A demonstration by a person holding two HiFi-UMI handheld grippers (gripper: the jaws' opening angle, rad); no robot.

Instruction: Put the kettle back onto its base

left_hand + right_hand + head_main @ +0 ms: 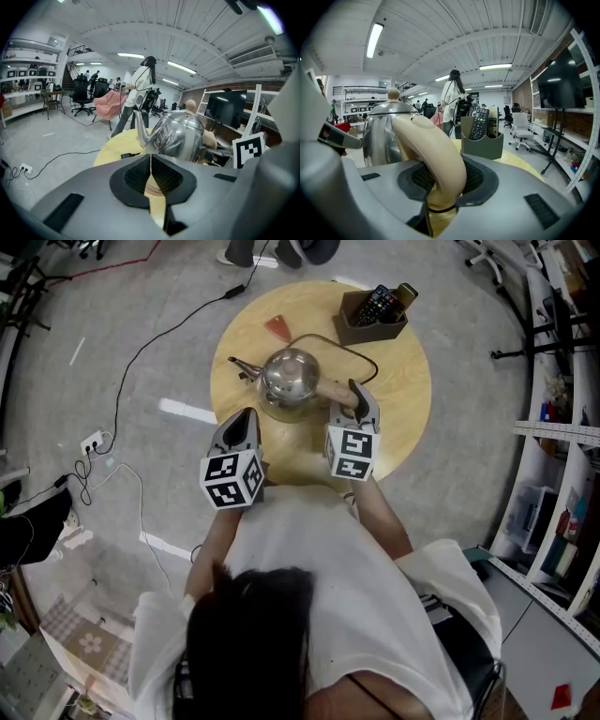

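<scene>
**Kettle over its base, handle in the right gripper**

We see the right gripper (357,401) closed partway on the kettle's cream handle (433,154). Its pads press on both sides of the curved grip, low on the arch. The left gripper (151,177) has its jaws together with nothing between them. It hangs just short of the kettle (289,376) on the near left, apart from it.

The kettle stands upright near the middle of the round table (398,427). Its spout (242,365) points left and away from us, and its handle runs back to the right, straight into the right gripper. The long axis from spout to handle therefore lies across the table, in line with the arm that holds it.

A pale rim that we take for the base (277,412) shows under the kettle's near edge, directly below the body and not off to either side. We cannot tell whether the kettle is fully seated or resting just above. If it is not seated, we judge that what remains is a straight descent and then a release. That falls to the right hand, which is the nearer one.
</scene>
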